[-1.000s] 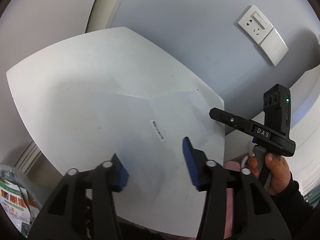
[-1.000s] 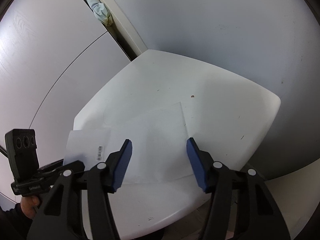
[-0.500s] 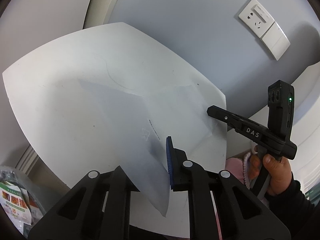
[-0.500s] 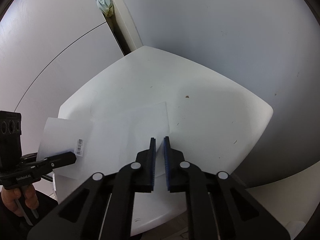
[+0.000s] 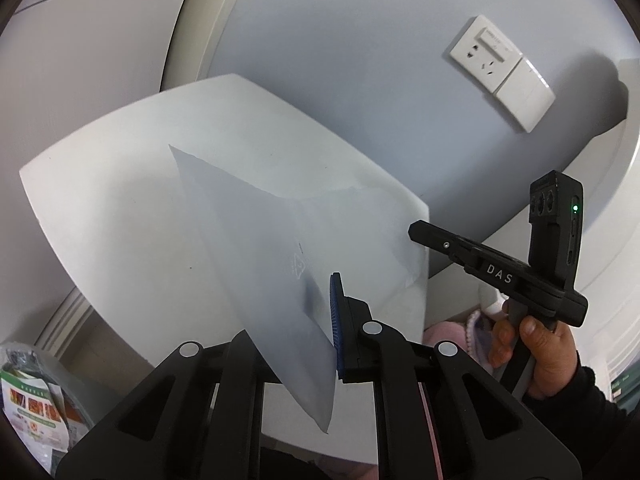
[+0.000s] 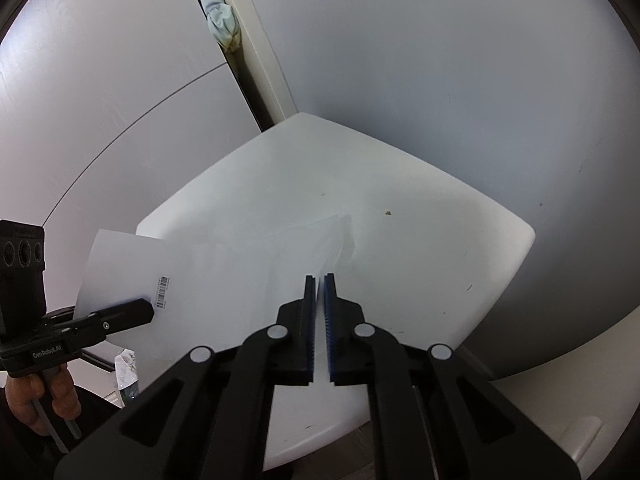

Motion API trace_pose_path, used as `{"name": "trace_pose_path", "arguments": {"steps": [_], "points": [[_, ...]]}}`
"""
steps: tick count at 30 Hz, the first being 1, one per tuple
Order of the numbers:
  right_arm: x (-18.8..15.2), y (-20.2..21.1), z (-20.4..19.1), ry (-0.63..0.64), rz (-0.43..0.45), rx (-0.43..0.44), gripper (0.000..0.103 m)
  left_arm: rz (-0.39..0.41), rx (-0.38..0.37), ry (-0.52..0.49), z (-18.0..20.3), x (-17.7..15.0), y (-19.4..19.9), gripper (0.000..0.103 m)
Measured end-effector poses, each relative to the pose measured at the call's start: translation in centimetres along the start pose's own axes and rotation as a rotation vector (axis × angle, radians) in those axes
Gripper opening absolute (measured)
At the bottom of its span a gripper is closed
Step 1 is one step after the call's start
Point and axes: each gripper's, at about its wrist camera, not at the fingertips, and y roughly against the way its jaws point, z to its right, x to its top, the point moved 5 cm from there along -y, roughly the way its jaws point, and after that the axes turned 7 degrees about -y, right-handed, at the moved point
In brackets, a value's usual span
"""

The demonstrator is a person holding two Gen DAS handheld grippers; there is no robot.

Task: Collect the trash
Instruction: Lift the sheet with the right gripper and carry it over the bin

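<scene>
A white table [image 5: 120, 216] is filling the centre of both views, its far corner meeting a pale wall [image 5: 340, 40] in the upper half of each frame. A white double socket plate [image 5: 502, 72] is sitting on that wall at the upper right of the left wrist view.

A thin, translucent white plastic sheet [image 5: 272, 280] is hanging over the middle of the table, stretching between the two tools and lifting clear of the surface at the left tool's end; in the right wrist view its barcode-printed corner [image 6: 162, 292] is overhanging the table's left edge.

The left gripper [image 5: 334, 328] is pinching the near edge of the sheet, its jaws nearly together; only one blue pad [image 5: 336, 320] is showing, the other lying behind the sheet. The right gripper [image 6: 319, 312] is closing fully on the opposite edge of the sheet, a sliver of it running between the blue pads.

A hand [image 5: 536, 352] in a dark sleeve is gripping the right tool's handle at the lower right of the left view. A printed packet [image 5: 32, 400] is lying at the lower left.
</scene>
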Motion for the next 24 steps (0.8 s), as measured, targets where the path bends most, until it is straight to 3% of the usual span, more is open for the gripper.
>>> {"name": "trace_pose_path", "arguments": {"steps": [7, 21, 24], "points": [[0.3, 1.5, -3.3, 0.043, 0.022, 0.024, 0.007, 0.057, -0.013, -0.014, 0.3, 0.0, 3.2, 0.009], [-0.8, 1.0, -14.4, 0.159, 0.02, 0.157, 0.007, 0.177, 0.093, 0.023, -3.6, -1.5, 13.8, 0.009], [-1.1, 0.2, -17.0, 0.183, 0.007, 0.186, 0.007, 0.203, 0.121, 0.032, -4.6, -2.1, 16.2, 0.005]]}}
